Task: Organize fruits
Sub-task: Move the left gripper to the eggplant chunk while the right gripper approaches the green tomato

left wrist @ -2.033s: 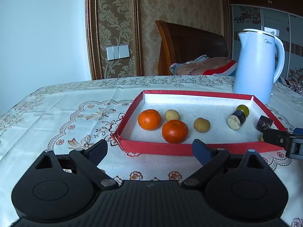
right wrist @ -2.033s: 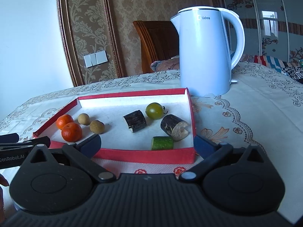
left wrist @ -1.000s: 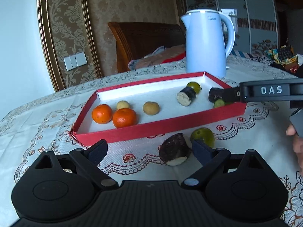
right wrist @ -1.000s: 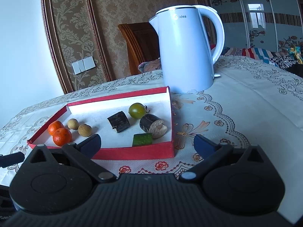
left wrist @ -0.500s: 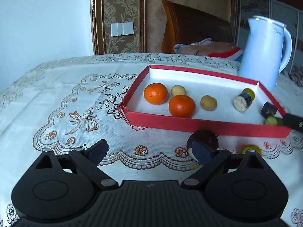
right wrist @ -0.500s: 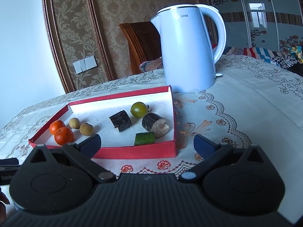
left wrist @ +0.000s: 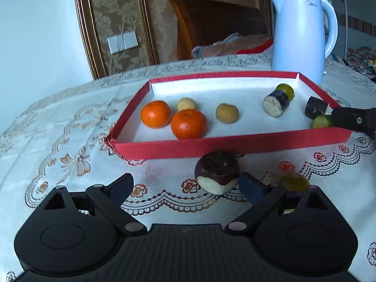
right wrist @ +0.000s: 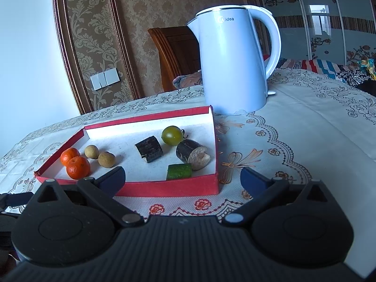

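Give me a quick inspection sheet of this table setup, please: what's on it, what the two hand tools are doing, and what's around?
Surface: table under a white lace tablecloth with floral embroidery.
Job's things: red tray holding two tangerines, two small tan round fruits, two dark-skinned cut pieces, a green round fruit and a green cut piece. Outside the tray, near its front wall: a dark-skinned cut piece and a green fruit, partly hidden.
Clutter: white electric kettle behind the tray.
Grippers: left gripper open, empty; right gripper open, empty.
Cables: nothing seen.
Surroundings: patterned wallpaper, wall switches, wooden headboard, glass-fronted wardrobe.
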{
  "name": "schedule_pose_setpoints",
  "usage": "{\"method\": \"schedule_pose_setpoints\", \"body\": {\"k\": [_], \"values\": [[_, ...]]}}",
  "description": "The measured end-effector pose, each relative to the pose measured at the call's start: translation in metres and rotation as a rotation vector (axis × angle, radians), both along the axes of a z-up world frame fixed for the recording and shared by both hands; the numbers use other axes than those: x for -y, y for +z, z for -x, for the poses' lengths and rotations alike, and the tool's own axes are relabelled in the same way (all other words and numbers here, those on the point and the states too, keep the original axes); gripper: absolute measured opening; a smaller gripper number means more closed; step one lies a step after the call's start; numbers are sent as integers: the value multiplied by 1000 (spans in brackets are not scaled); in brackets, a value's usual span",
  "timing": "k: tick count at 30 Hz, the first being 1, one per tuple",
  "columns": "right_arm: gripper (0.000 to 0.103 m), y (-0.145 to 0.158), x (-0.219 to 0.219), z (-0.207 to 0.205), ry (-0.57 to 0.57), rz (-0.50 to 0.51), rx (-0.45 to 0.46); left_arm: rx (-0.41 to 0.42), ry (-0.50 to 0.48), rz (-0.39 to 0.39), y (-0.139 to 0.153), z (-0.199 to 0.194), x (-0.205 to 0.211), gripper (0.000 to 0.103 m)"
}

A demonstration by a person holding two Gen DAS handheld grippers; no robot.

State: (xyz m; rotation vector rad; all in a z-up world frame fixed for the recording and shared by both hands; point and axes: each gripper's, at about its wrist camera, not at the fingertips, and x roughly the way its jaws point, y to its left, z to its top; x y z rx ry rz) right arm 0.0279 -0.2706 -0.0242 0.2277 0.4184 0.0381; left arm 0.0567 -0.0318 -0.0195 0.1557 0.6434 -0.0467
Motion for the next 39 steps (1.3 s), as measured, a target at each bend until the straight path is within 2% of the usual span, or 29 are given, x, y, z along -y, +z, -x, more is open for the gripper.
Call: {"method": "schedule_pose_setpoints", "body": {"k": [3,8,13,18,22,26,33,35,39], "values": [[103,0,0,0,2,-1,-1,9,65,18,1,1,-12,98],[103,0,-5,1,40,8,-7,-35,115,79,0,1,-32,98],[103,1,-15,7,135,34,3,-23,105,47,0,2,-25,97],[103,-3,-25,22,224,70,-39,-14,72,20,-1,2,-18,97],[103,-3,-42,29,259,153,-28,-20,91,32,-1,1,-22,97],[103,-5,-64,25,300,213,-61,-31,116,56,0,1,-29,98],[102,-12,-95,10,278,325,-151,-24,117,44,0,3,-27,98],[96,-13,-88,8,253,300,-158,-23,117,41,0,3,-27,98],[95,-14,-73,1,166,245,-187,-20,115,33,0,3,-27,98]]}}
